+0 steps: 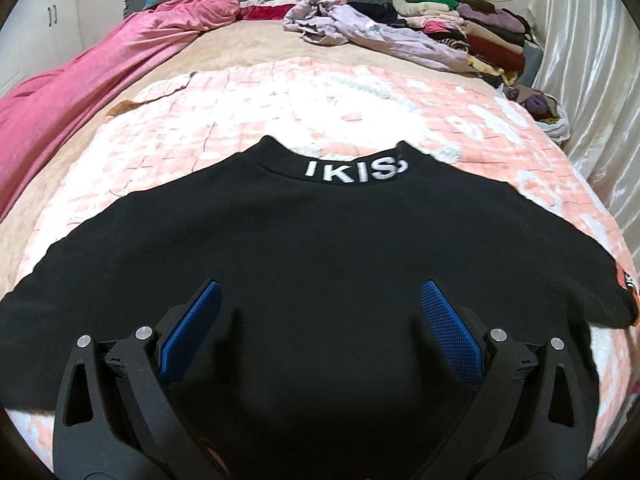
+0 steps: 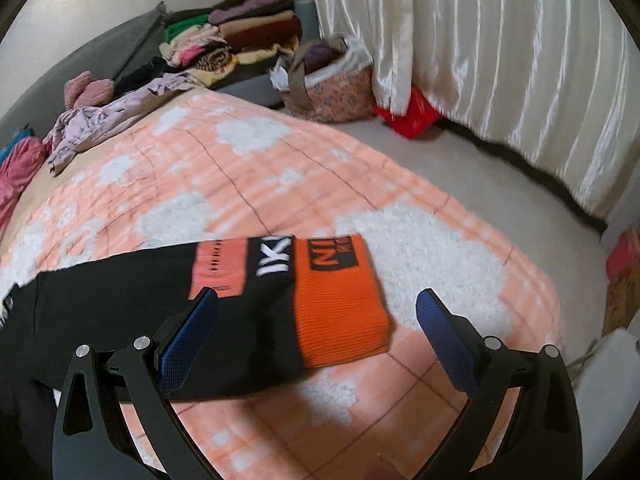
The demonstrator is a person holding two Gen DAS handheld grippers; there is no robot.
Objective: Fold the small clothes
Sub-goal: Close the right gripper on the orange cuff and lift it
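Observation:
A black sweatshirt [image 1: 304, 248] with white collar lettering lies flat on the pink and white quilt [image 1: 280, 108], collar away from me. My left gripper [image 1: 320, 300] is open and empty above the shirt's body. In the right wrist view the shirt's sleeve [image 2: 224, 296] ends in an orange cuff [image 2: 340, 308] and lies on the quilt [image 2: 280, 184]. My right gripper [image 2: 318, 306] is open and empty just above the sleeve end, its fingers either side of the cuff.
A pink blanket [image 1: 100, 72] runs along the bed's left. A lilac garment [image 1: 360, 28] and stacked folded clothes [image 1: 460, 20] lie at the far end. A floral bag [image 2: 332, 88], red bag [image 2: 412, 116] and white curtain [image 2: 500, 60] stand beside the bed on the right.

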